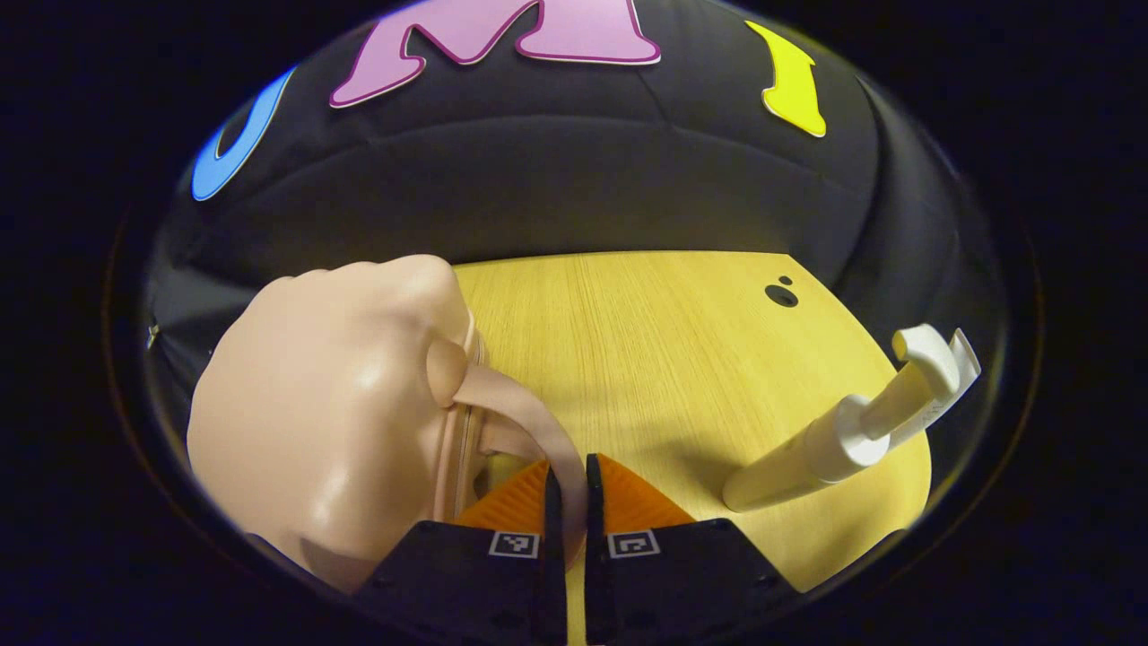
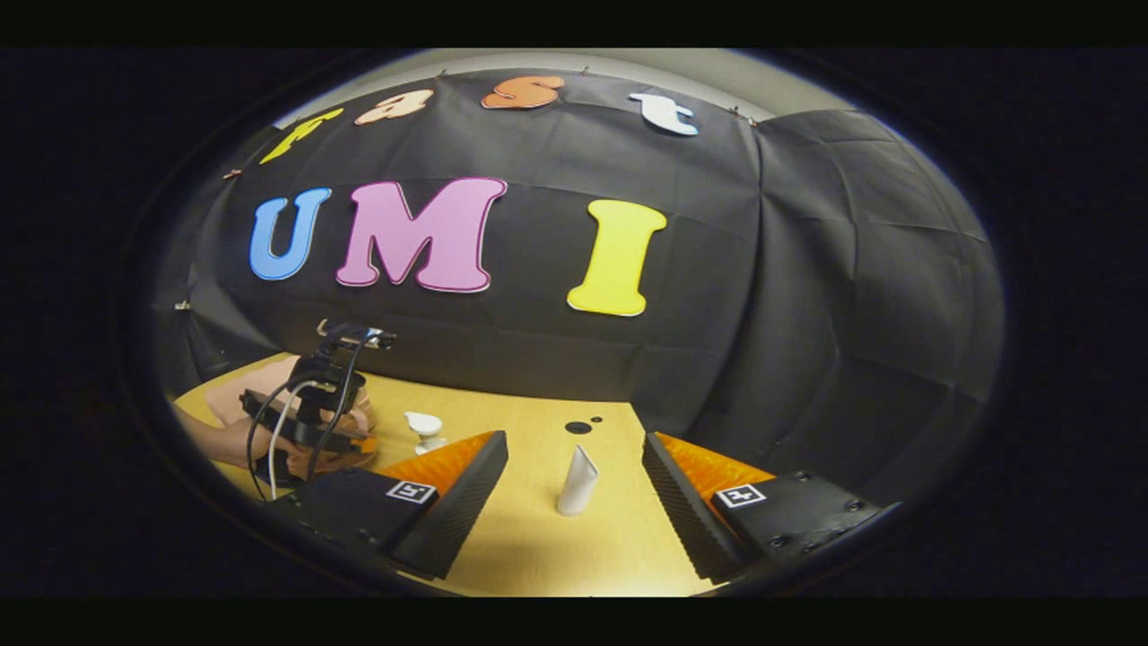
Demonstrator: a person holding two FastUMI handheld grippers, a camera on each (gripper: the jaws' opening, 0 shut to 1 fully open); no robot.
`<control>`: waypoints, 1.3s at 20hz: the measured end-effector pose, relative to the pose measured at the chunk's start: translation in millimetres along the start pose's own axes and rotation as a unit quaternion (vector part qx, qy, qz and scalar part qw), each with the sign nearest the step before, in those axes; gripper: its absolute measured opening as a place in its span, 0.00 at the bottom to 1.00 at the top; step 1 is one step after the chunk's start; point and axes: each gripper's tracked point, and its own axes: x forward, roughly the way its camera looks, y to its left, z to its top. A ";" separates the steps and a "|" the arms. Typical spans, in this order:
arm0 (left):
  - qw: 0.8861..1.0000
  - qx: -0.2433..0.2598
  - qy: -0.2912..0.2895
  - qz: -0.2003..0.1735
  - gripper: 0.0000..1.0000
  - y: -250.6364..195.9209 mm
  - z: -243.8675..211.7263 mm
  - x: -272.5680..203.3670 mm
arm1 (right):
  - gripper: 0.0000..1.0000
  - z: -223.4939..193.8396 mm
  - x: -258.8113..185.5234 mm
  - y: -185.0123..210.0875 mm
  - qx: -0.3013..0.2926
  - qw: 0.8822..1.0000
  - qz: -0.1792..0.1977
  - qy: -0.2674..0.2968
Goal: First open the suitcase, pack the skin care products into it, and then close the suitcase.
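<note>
A small peach suitcase (image 1: pixel 332 413) lies closed at the table's left, its strap handle (image 1: pixel 529 417) curving down from its side. My left gripper (image 1: pixel 569 462) is shut on that strap, with both fingers pressing it. To the right stands a cream pump bottle (image 1: pixel 834 444), and a white tube (image 1: pixel 964 359) is partly hidden behind it. In the right gripper view my right gripper (image 2: pixel 574 440) is open above the table. The white tube (image 2: pixel 577 480) stands upright ahead of its fingers, apart from them. Farther left are the pump bottle (image 2: pixel 423 426), the left gripper (image 2: pixel 363 441) and the suitcase (image 2: pixel 269 372).
The wooden table (image 1: pixel 646 341) has two dark holes (image 1: pixel 781 294) near its far edge. The black cloth wall stands just behind it. A person's arm (image 2: pixel 215 440) holds the left gripper, with cables running along it.
</note>
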 end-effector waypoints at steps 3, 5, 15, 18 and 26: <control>0.999 -0.032 -0.009 -0.016 0.10 10.9 30.3 -33.1 | 0.96 12.1 1.2 16.3 -0.002 1.000 0.011 -0.009; 0.998 -0.051 -0.009 -0.037 0.10 19.0 50.9 -65.5 | 0.96 17.8 3.3 31.8 -0.005 1.000 0.024 -0.012; 0.990 -0.106 -0.065 -0.067 0.10 201.0 140.7 -191.6 | 0.96 22.9 6.7 82.2 0.009 0.999 0.039 0.001; 0.995 -0.068 -0.074 0.000 0.10 284.0 142.7 -200.9 | 0.96 18.8 6.3 89.0 0.020 0.999 0.029 0.016; 0.988 -0.077 -0.067 0.116 0.10 507.0 88.7 -133.9 | 0.96 -2.8 1.1 110.2 0.024 0.998 0.001 0.054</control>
